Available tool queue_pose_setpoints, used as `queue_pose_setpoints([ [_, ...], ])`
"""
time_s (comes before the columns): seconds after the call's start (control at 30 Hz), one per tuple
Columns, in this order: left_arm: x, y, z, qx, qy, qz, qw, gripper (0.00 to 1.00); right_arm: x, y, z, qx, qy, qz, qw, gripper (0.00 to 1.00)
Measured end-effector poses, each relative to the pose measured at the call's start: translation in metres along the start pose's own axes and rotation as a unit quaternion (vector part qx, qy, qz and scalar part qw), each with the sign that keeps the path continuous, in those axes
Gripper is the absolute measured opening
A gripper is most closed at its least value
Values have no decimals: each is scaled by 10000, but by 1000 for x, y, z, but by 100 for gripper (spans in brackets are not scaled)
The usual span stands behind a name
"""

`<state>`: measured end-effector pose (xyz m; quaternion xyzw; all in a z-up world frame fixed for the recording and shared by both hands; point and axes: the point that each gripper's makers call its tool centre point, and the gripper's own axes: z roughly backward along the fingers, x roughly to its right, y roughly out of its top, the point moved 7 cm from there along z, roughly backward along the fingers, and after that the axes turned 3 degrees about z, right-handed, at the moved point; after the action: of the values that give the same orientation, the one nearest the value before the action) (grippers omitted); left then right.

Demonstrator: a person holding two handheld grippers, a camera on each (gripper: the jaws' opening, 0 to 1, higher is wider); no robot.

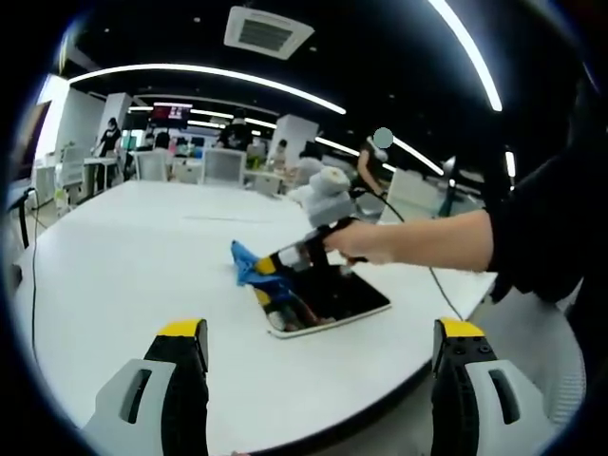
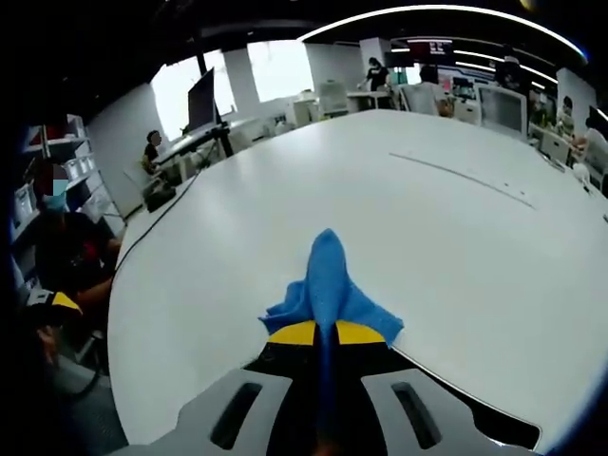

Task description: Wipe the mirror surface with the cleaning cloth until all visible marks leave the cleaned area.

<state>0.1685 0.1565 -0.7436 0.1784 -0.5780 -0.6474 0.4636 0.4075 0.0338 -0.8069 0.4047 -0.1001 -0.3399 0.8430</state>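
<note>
A dark mirror (image 1: 332,299) in a white frame lies flat on the white table (image 1: 142,256). In the left gripper view a person's hand holds my right gripper (image 1: 269,269) over the mirror's left end, shut on a blue cleaning cloth (image 1: 247,264) that touches the mirror's edge. In the right gripper view that gripper (image 2: 326,334) pinches the blue cloth (image 2: 328,285) between its yellow tips, and the dark mirror (image 2: 446,394) lies beneath. My left gripper (image 1: 321,337) hangs back from the mirror, open, with nothing between its jaws.
The table's rounded near edge (image 1: 313,432) runs just past the mirror. A dark cable (image 2: 157,223) trails along the table's left side. Chairs (image 1: 223,163), desks and several people stand at the far end, and a seated person (image 2: 66,256) is off the table's left.
</note>
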Motion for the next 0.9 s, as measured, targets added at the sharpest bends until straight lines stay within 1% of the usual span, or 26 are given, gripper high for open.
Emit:
queue_pose_setpoints([
  [0.1, 1, 0, -1, -14, -49, -11, 10000, 99, 6, -4, 6, 9, -35, -76, 10000, 0],
  [0.27, 2, 0, -1, -37, -87, -11, 10000, 98, 11, -8, 13, 0, -103, -136, 9999, 0],
  [0.37, 1, 0, 0, -15, -32, 2, 10000, 99, 16, -9, 14, -23, -124, -159, 9998, 0],
  [0.63, 1, 0, -1, -20, -75, -5, 10000, 98, 19, -15, 22, -30, -196, -257, 9995, 0],
  [0.77, 1, 0, 0, -12, -39, 20, 10000, 98, 20, -15, 25, -57, -211, -287, 9993, 0],
  [0.83, 1, 0, -1, -11, -71, 2, 10000, 98, 18, -17, 28, -42, -228, -301, 9993, 0],
  [0.9, 1, 1, 0, 42, -57, 7, 10000, 98, 18, -17, 27, -7, -219, -416, 9989, 0],
])
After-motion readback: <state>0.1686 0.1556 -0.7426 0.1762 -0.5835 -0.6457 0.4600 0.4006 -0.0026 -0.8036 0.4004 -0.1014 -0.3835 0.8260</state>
